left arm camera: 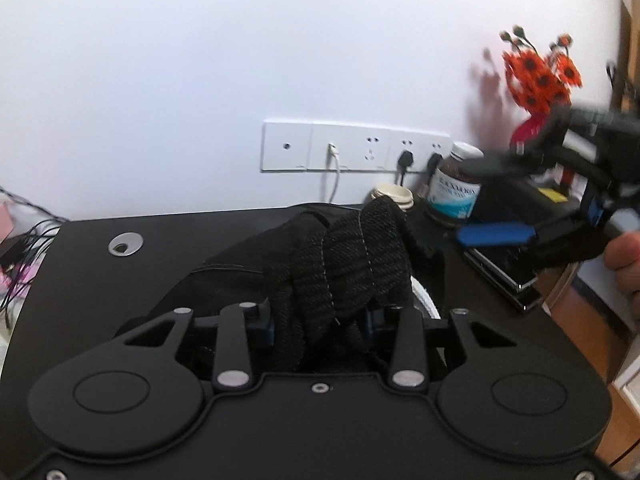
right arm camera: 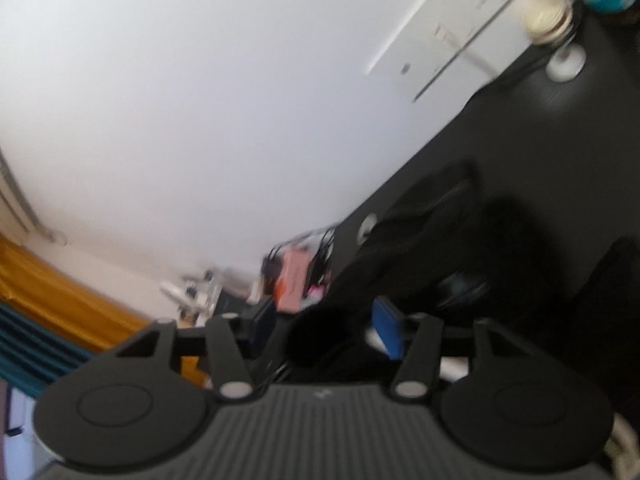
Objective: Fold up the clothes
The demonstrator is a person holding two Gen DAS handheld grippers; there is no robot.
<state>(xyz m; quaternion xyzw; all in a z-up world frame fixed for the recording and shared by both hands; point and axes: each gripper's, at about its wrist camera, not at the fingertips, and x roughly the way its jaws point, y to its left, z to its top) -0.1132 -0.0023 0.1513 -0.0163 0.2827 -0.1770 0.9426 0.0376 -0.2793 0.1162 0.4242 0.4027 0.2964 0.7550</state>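
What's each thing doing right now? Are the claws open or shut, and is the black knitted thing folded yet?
Left claw, shut on the black knit garment.
Right claw, open.
Black knit garment, bunched up, not folded yet.
Brown bottle, upright, white lid on.
Wall sockets, one white cable and two black plugs in.
Flower vase, standing upright.

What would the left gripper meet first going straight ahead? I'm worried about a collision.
The left gripper would meet the black ribbed knit garment at once; it is already bunched between the fingers.
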